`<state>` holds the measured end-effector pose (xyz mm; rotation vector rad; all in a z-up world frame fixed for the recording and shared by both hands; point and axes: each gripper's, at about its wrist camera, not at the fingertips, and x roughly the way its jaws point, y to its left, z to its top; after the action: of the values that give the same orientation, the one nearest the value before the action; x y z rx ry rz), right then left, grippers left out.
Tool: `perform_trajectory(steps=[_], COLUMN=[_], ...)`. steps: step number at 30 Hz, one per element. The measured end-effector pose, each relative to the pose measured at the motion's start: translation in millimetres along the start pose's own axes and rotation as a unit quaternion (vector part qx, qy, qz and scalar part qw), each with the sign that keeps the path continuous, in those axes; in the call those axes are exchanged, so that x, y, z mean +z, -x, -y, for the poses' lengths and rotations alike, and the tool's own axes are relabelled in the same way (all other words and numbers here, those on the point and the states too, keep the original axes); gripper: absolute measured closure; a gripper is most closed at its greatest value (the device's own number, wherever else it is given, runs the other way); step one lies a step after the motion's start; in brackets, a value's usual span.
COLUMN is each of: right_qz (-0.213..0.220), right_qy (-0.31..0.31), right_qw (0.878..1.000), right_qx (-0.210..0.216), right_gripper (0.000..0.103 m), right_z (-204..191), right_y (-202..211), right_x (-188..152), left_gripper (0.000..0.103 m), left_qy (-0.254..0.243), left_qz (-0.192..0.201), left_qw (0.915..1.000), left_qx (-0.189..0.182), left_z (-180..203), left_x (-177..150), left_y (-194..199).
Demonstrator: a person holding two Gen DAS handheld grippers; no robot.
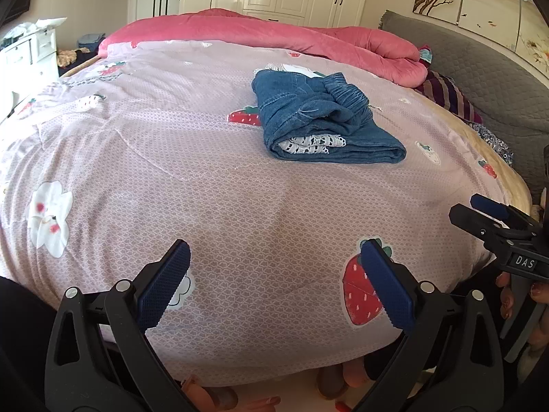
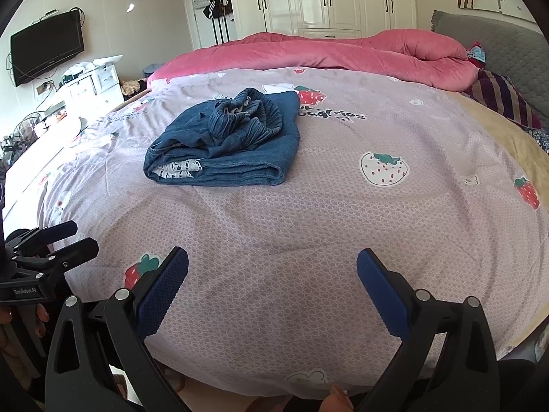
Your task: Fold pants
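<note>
- Your folded blue denim pants [image 1: 322,120] lie right of centre in the upper frame, on the lilac strawberry-print bedspread [image 1: 206,178].
- Your left claw [image 1: 274,281] gapes wide, empty.
- Your right claw [image 2: 272,286] likewise.

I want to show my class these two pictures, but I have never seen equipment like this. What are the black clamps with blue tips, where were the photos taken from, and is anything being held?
They are two hand-held grippers, one in each of a person's hands, each with a fisheye camera looking along its fingers. One picture comes from the left gripper, the other from the right gripper. Both are open and hold nothing. On the strawberry-print bedspread lie folded denim pants, with a pink quilt behind them.
</note>
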<state>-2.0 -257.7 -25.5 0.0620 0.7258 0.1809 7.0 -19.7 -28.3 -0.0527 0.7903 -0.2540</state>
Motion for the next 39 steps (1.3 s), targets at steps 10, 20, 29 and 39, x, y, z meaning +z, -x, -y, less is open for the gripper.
perform_trajectory(steps=[10, 20, 29, 39], right_qz=[-0.001, -0.003, -0.005, -0.023], right_qy=[-0.003, -0.003, -0.004, -0.046], right_qw=[1.000, 1.000, 1.000, 0.998], right_qx=[-0.002, -0.004, -0.007, -0.039], right_gripper=[0.005, 0.005, 0.005, 0.005], right_z=[1, 1, 2, 47], right_y=[-1, -2, -3, -8], right_x=[0, 0, -1, 25], left_gripper=[0.009, 0.009, 0.009, 0.010], left_qy=[0.004, -0.001, 0.014, 0.068], left_qz=[0.002, -0.001, 0.000, 0.050], left_qw=[1.0000, 0.9999, 0.9999, 0.9961], left_qx=[0.003, 0.013, 0.005, 0.022], left_z=[-1, 0, -4, -43], left_x=[2, 1, 5, 44], left_y=[1, 0, 1, 18])
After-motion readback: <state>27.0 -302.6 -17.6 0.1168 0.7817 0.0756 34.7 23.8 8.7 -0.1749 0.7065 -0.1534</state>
